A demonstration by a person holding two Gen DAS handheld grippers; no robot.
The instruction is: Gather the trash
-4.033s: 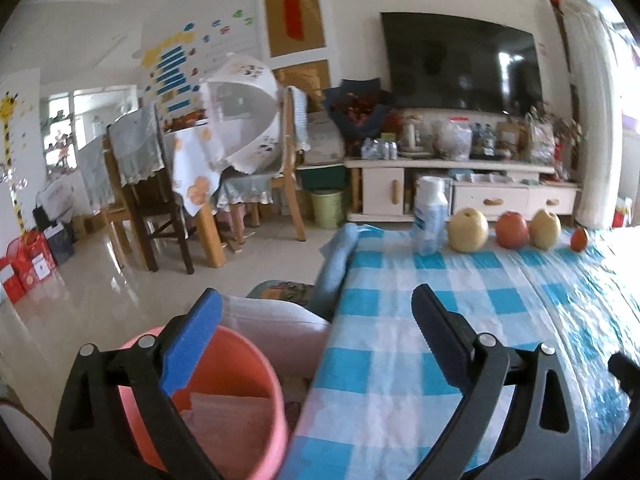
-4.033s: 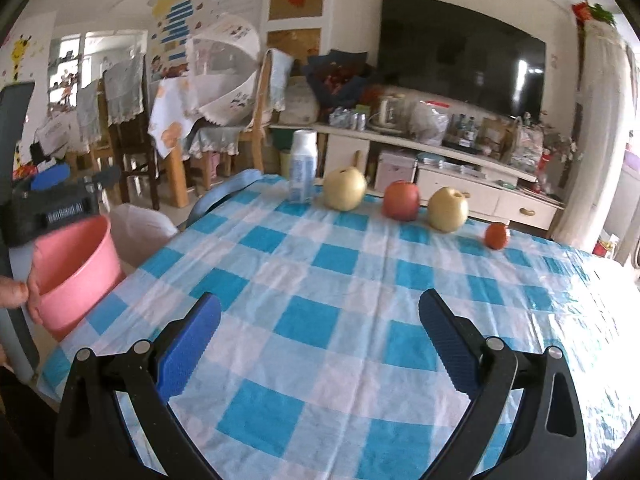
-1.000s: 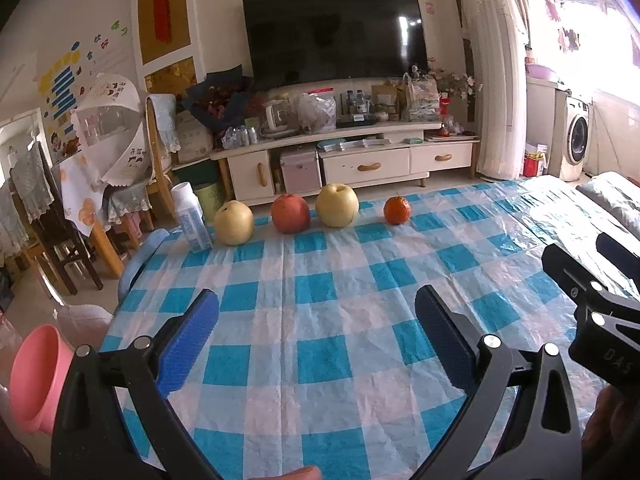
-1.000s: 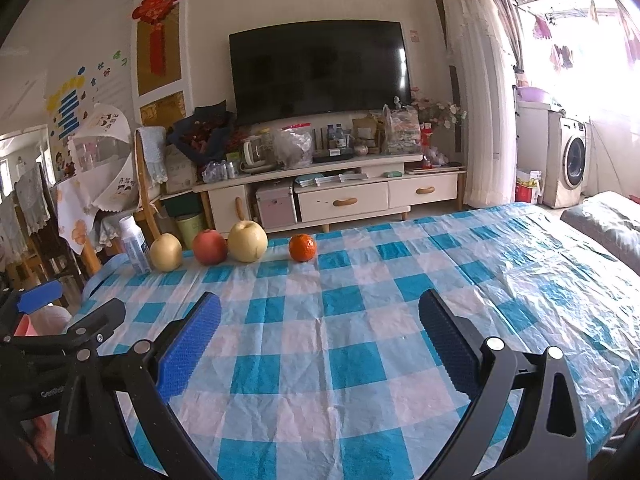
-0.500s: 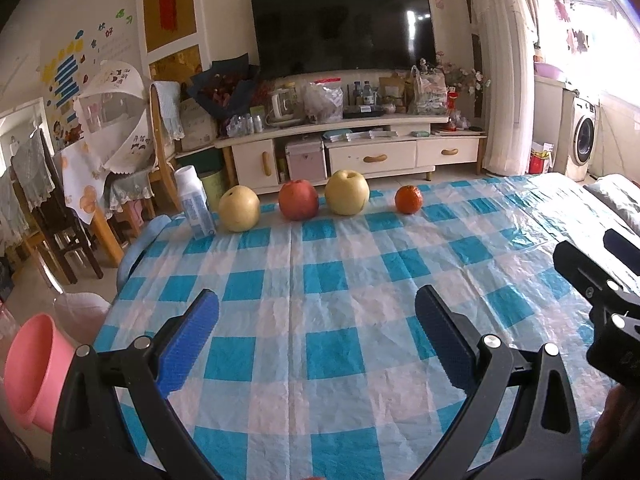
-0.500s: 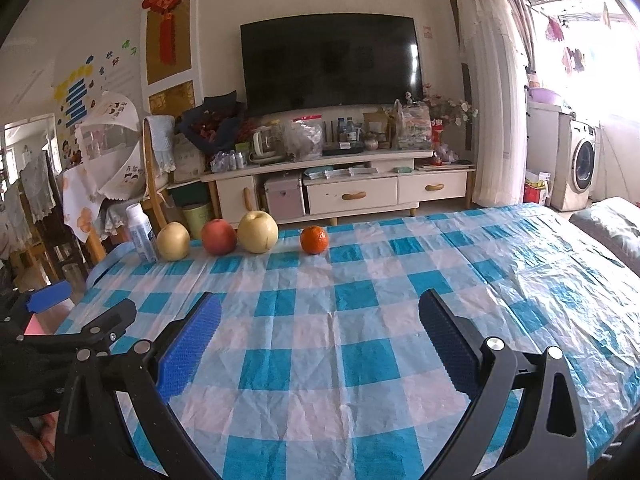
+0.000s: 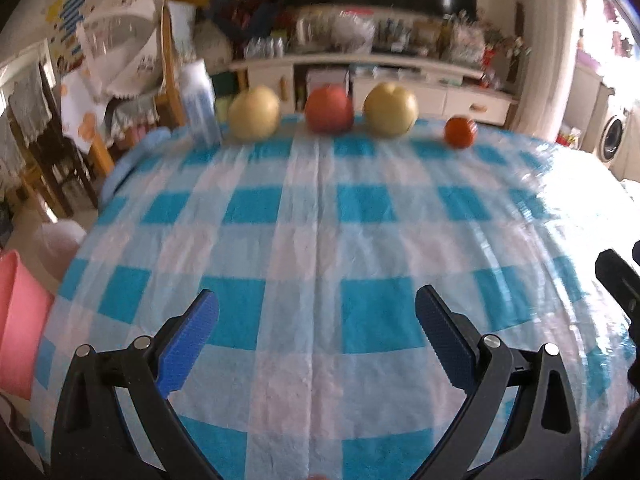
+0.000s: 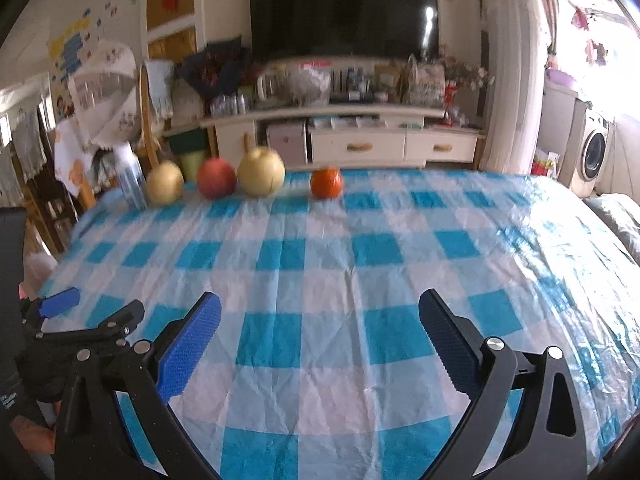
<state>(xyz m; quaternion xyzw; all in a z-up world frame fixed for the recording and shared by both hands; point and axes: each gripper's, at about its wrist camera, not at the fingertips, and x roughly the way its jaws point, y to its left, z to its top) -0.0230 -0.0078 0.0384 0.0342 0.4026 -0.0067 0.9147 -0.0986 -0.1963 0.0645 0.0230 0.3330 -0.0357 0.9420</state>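
Both grippers have been swung from the pink bin [image 7: 18,320] toward the surface [image 8: 320,264]; fingers [image 7: 188,340] spread wide, empty. Searching underway; the bottle [image 7: 202,102] ahead seems the likeliest trash.

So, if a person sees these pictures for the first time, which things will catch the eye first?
Most likely the blue-and-white checked tablecloth that fills the view, and the row at its far edge: a bottle, a yellow fruit, a red one, a second yellow one and a small orange one. Behind stands a dark television, and both hand-held grippers, left and right, are open.
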